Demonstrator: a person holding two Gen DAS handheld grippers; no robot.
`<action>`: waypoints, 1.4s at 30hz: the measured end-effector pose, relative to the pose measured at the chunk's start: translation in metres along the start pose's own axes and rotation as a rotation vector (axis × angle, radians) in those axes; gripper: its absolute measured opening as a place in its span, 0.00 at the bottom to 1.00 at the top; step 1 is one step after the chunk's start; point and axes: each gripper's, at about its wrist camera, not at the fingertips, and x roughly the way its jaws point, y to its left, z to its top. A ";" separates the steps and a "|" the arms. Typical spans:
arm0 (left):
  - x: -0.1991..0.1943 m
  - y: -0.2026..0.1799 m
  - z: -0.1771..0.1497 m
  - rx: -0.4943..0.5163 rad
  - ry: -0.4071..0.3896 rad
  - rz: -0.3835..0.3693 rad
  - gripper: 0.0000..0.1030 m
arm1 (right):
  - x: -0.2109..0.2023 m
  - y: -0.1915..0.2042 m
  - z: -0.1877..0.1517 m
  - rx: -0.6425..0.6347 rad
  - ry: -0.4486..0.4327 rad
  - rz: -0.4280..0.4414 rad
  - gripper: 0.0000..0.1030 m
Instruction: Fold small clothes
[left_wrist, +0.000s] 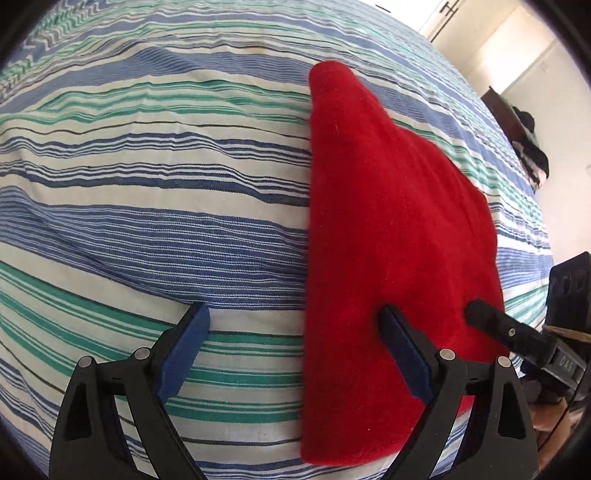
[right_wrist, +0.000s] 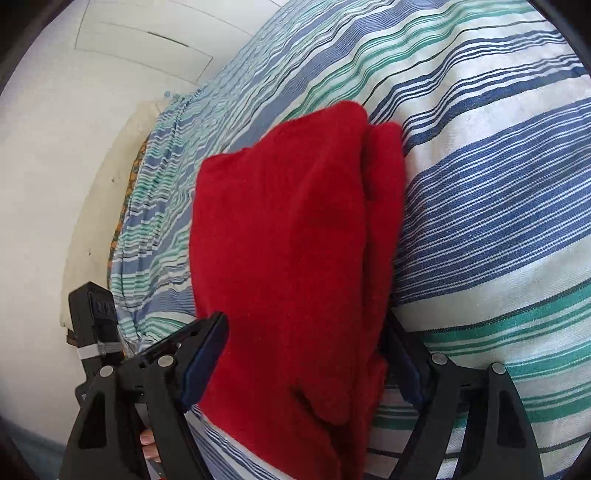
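A folded red garment (left_wrist: 388, 229) lies flat on the blue, green and white striped bedspread (left_wrist: 147, 206). My left gripper (left_wrist: 295, 325) hangs open over the garment's left edge, with one blue-padded finger (left_wrist: 402, 354) above the red cloth and the other above the stripes. The black tip of my right gripper (left_wrist: 480, 314) rests at the cloth's right side. In the right wrist view the red garment (right_wrist: 288, 236) runs between the fingers of the open right gripper (right_wrist: 303, 332). The pads flank the cloth without pinching it, and its right edge hides part of one pad.
The bed's edge (right_wrist: 122, 206) drops to a pale floor on the left of the right wrist view. A black gripper body (right_wrist: 96, 314) sits there, with a person's fingertip (right_wrist: 147, 443) below. Dark furniture with clothes (left_wrist: 524, 140) and a black box (left_wrist: 565, 288) stand beyond the bed.
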 end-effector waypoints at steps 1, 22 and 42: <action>-0.003 0.000 0.002 -0.008 0.019 -0.048 0.58 | 0.003 0.006 -0.001 -0.031 0.001 -0.017 0.66; -0.095 0.019 -0.007 0.086 -0.114 0.071 0.45 | -0.021 0.119 0.019 -0.357 -0.009 -0.129 0.77; -0.238 0.004 -0.195 0.291 -0.426 0.402 0.98 | -0.177 0.110 -0.229 -0.444 -0.155 -0.579 1.00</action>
